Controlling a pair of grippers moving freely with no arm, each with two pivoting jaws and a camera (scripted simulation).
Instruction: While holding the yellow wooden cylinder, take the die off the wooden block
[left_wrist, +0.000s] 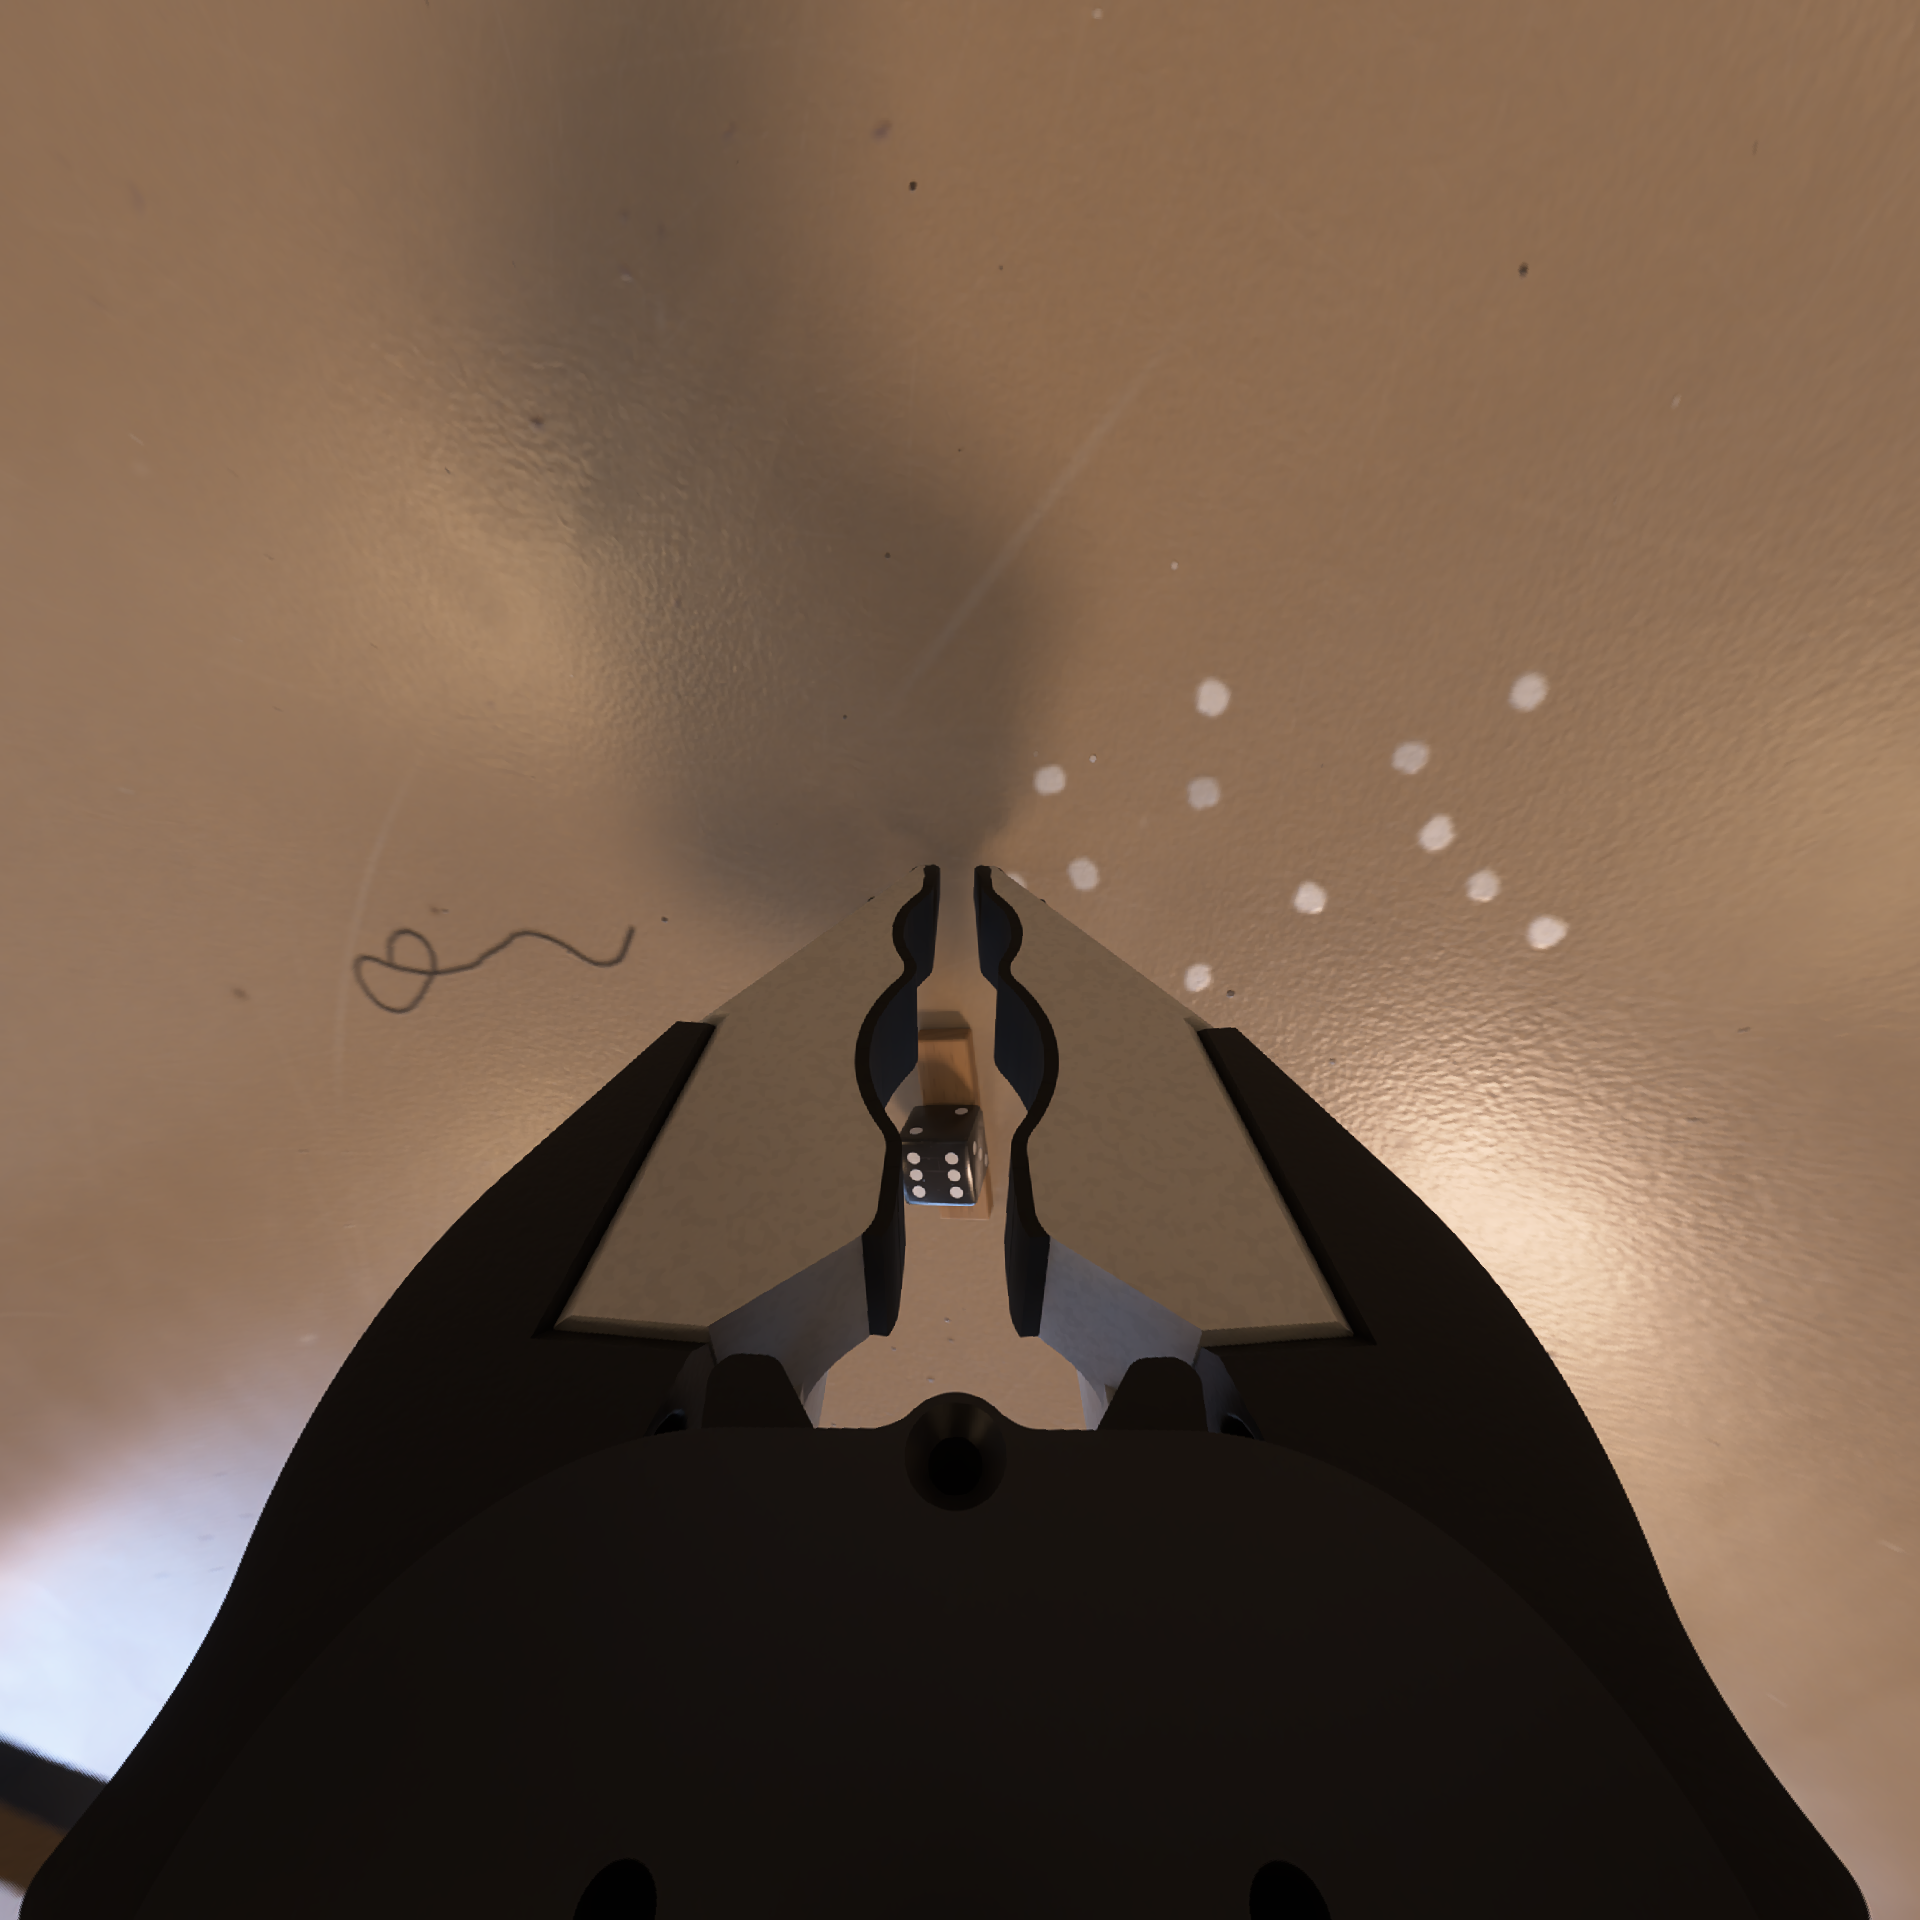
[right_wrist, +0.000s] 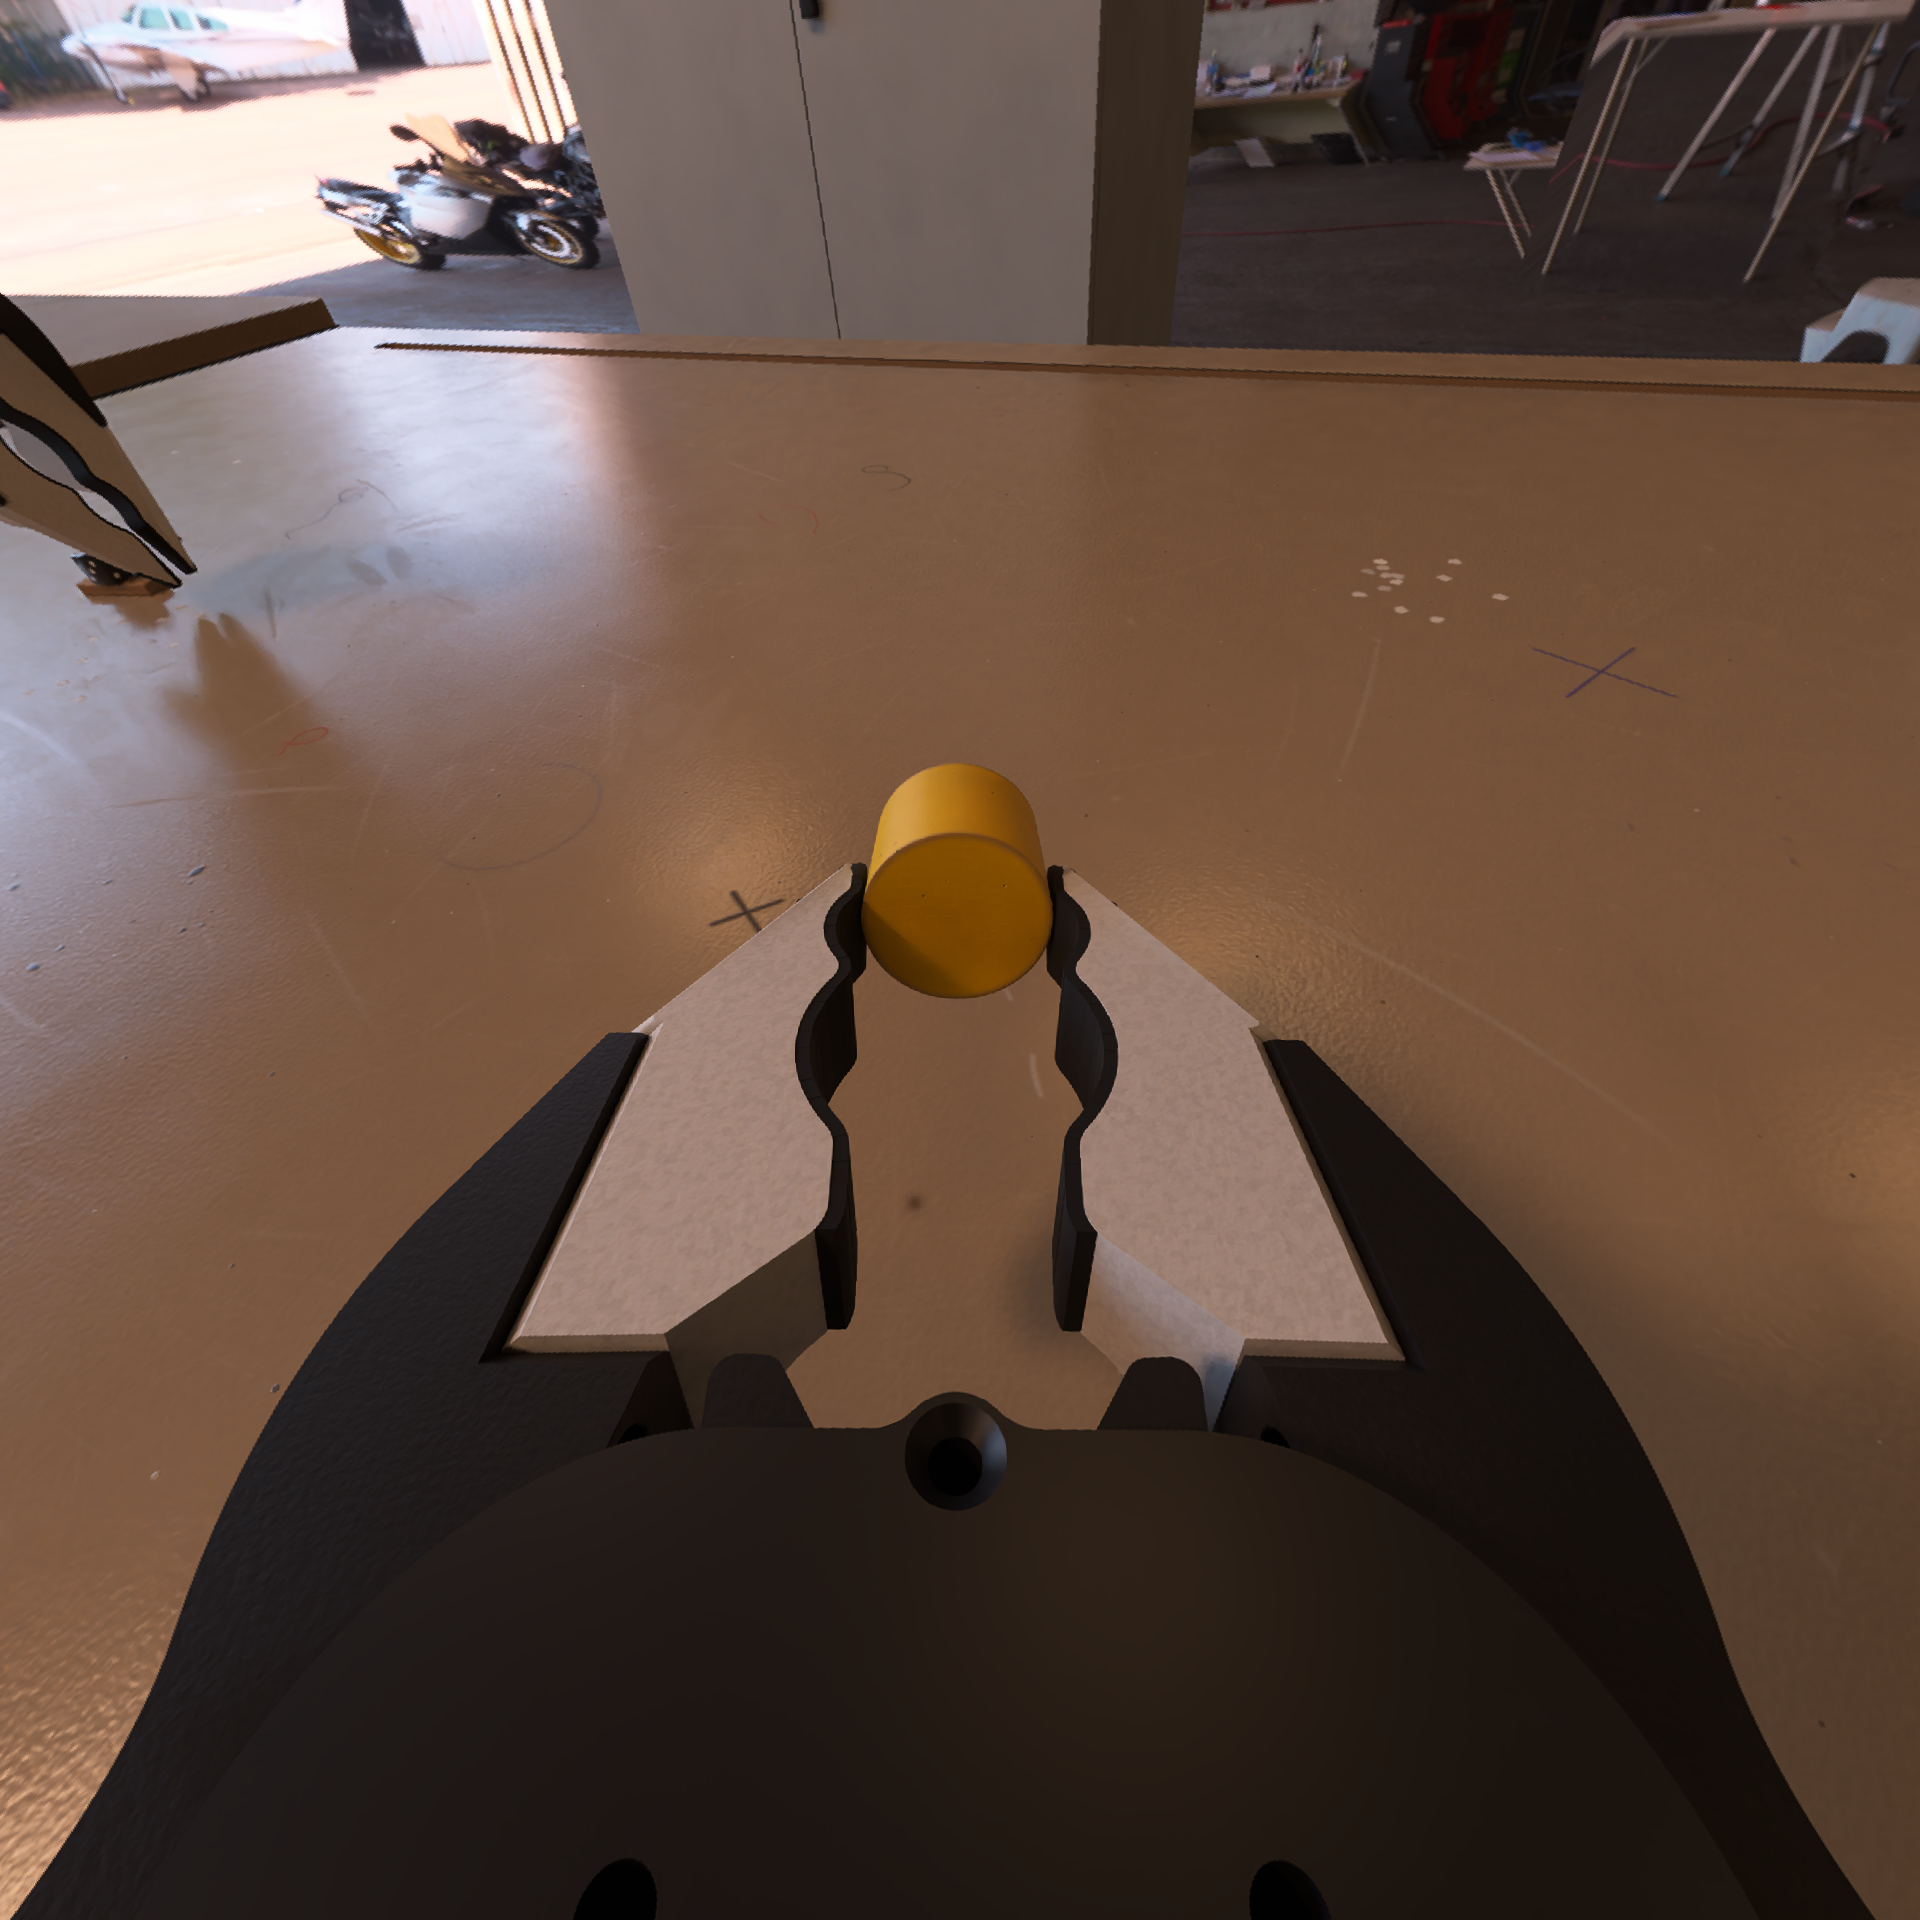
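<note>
In the left wrist view my left gripper (left_wrist: 956, 873) points down at the tan table, with only a narrow slit between its fingers and nothing held. Through the slit, below the fingers, a black die with white pips (left_wrist: 940, 1169) sits on the near end of a small wooden block (left_wrist: 951, 1049). The right wrist view shows that gripper (right_wrist: 182, 569) at the far left, tips close to the table, with the block (right_wrist: 120, 588) and die (right_wrist: 91, 568) under it. My right gripper (right_wrist: 956, 883) is shut on the yellow wooden cylinder (right_wrist: 956, 914) and holds it sideways above the table.
The tan table (right_wrist: 1351, 935) bears pen crosses (right_wrist: 1605, 670), a scribble (left_wrist: 416, 966) and a cluster of white dots (left_wrist: 1413, 758). A flat board (right_wrist: 208, 322) lies at the far left by the table's far edge (right_wrist: 1143, 358). Beyond it are a motorcycle and a workshop.
</note>
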